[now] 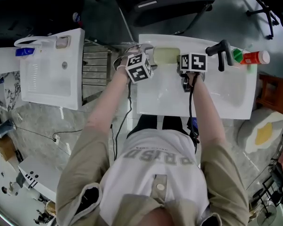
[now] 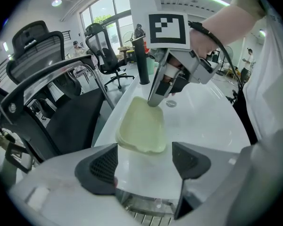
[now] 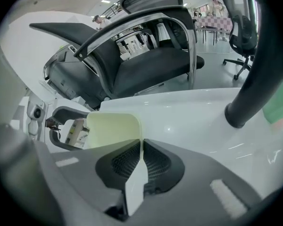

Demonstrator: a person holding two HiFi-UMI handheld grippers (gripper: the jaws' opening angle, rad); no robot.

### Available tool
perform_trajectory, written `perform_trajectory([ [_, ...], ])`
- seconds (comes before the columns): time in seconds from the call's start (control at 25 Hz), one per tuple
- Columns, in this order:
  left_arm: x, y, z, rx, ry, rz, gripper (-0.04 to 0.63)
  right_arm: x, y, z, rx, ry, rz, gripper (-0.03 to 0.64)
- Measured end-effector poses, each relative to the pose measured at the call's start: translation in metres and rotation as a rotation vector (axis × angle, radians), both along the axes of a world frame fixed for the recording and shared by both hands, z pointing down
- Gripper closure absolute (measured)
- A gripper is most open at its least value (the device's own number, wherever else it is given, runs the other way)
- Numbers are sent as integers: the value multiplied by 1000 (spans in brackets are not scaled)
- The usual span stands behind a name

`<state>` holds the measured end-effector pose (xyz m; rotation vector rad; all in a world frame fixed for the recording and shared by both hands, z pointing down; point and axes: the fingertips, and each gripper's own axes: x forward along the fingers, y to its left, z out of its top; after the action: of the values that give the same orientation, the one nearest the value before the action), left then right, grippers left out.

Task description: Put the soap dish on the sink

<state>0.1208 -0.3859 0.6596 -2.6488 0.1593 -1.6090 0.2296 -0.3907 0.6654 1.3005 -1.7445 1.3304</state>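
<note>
The pale yellow-green soap dish point(image 1: 166, 55) is at the back ledge of the white sink point(image 1: 217, 98), left of the faucet. I cannot tell whether it rests on the ledge. My right gripper point(image 1: 182, 60) is shut on the dish's right rim; in the right gripper view the rim's thin wall point(image 3: 140, 142) is pinched between the pads of the right gripper point(image 3: 141, 155). In the left gripper view the dish point(image 2: 140, 126) lies just ahead of my left gripper point(image 2: 144, 160), which is open, its pads wide apart and touching nothing. The right gripper point(image 2: 154, 99) holds the dish's far end there.
A black faucet point(image 1: 220, 51) stands right of the dish, with an orange bottle with a green cap point(image 1: 250, 57) beyond it. A second white sink point(image 1: 52, 74) sits to the left across a gap. A black office chair point(image 1: 174, 6) is behind the sink.
</note>
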Motion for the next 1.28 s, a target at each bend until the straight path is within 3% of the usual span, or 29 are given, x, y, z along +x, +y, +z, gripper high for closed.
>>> perform_trajectory([
  [0.48,-2,-12,16,-8,-66,19,218,2,-10,6,-49,-3,31,595],
  [1.28,-7,-21,30,-31,-102,-16,218,0,-17,7,-75,-26,77,592],
])
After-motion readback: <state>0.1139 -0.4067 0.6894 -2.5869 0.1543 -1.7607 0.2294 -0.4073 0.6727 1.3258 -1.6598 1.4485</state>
